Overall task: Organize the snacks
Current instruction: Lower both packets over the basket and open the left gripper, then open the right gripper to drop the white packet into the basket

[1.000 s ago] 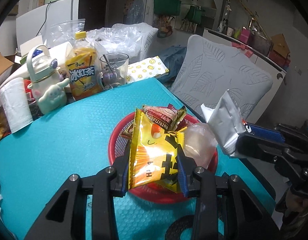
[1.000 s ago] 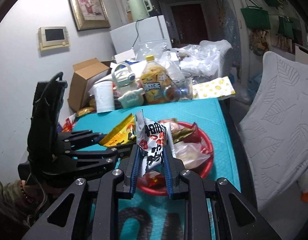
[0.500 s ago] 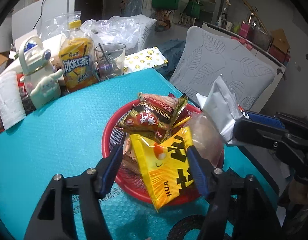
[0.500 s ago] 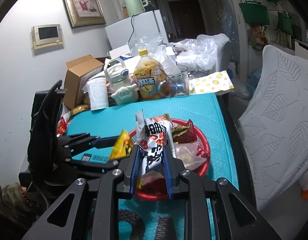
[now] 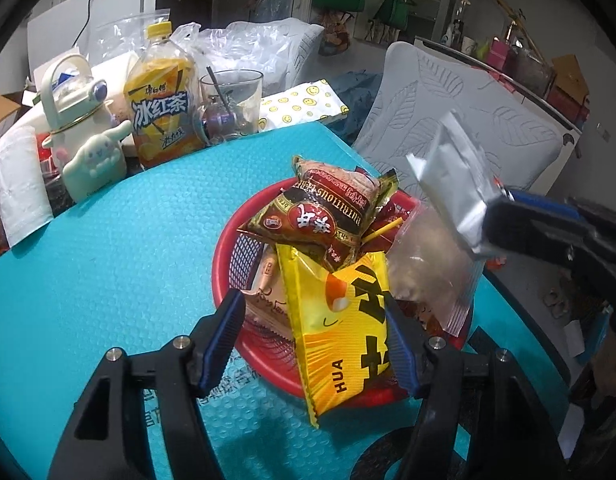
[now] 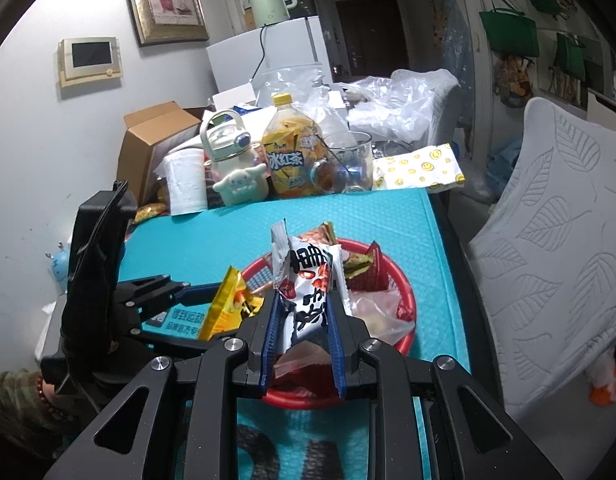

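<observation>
Sitting on the teal mat (image 5: 108, 264), one red mesh basket (image 5: 232, 256) heaped with snack packets: a brown-and-red pack (image 5: 324, 216) on top, a clear bag (image 5: 432, 268) at its right side, a yellow packet (image 5: 344, 328) draped over the near rim. Spread wide around that yellow packet, left gripper (image 5: 316, 340), right pad just touching it. Clamped on one white-and-red snack pack (image 6: 304, 292) above the basket, right gripper (image 6: 304, 320). Behind: one iced-tea bottle (image 5: 162, 96), one glass mug (image 5: 230, 104).
</observation>
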`<state>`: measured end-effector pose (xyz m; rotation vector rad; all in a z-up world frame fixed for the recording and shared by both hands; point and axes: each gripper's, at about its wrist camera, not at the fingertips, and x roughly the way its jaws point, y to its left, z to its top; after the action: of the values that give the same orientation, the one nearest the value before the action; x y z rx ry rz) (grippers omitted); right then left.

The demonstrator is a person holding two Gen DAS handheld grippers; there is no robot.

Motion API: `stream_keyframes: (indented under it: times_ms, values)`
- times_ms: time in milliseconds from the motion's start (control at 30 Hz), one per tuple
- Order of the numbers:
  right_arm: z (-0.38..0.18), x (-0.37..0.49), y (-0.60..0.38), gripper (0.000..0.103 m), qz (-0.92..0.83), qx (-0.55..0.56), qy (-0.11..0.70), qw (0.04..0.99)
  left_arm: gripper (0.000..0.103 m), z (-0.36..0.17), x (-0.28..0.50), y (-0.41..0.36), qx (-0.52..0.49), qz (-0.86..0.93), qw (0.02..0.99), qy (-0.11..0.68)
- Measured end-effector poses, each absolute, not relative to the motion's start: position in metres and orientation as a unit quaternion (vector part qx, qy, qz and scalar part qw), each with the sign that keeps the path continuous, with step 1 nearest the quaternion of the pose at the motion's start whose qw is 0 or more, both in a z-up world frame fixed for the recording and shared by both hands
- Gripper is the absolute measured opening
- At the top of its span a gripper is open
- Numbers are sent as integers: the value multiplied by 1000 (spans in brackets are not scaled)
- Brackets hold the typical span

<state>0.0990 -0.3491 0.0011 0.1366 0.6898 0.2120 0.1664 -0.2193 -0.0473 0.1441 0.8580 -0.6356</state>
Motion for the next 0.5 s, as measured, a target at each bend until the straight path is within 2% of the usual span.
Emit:
stream_keyframes:
  times_ms: [367, 500]
  values:
    - [0, 120, -344, 23, 102, 37, 345, 932, 65, -21, 168, -202, 45, -284, 883, 371]
    - [-8, 130, -340, 28, 106, 39, 359, 927, 65, -25, 174, -200, 46, -275, 879, 385]
